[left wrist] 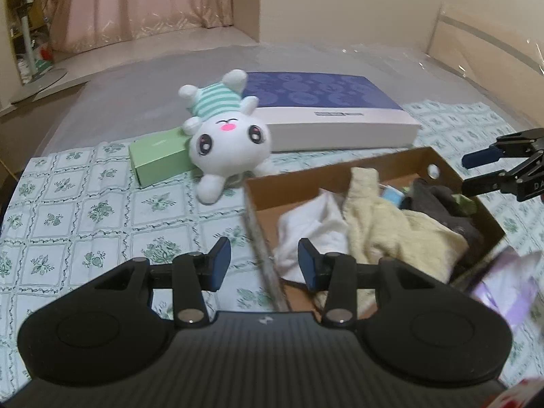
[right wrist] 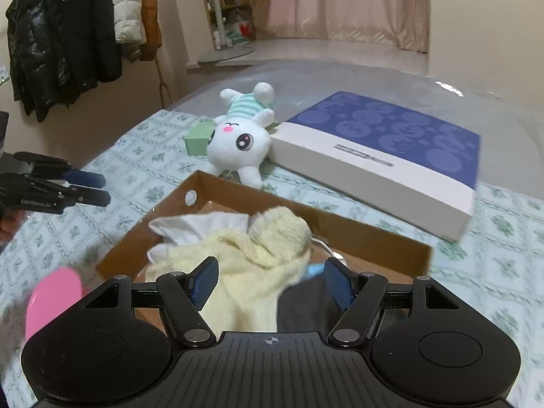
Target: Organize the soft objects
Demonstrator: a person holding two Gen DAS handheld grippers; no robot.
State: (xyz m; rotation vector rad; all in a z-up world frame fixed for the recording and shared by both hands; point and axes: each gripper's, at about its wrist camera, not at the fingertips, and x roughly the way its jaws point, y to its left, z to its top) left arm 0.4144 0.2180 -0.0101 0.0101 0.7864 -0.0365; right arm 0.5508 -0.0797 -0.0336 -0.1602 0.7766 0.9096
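White plush rabbit (left wrist: pixel 228 142), mint-striped shirt

Flat blue-and-white box (right wrist: pixel 384 156) on patterned bedcover (left wrist: pixel 68 210); green carton (left wrist: pixel 159 159) beside it; jackets (right wrist: pixel 68 30) hang left; pink curtain (left wrist: pixel 142 0) behind.

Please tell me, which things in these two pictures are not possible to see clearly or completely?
- Pink object, right wrist view: blurred, partly behind the right hand-held gripper; what it is cannot be told.
- Purple item, left wrist view: blurred, near the edge.
- Small blue item in the cardboard box: mostly under the yellow towel.
- Green box: partly hidden by the plush bunny.
- Label on the flat box: too small to read.
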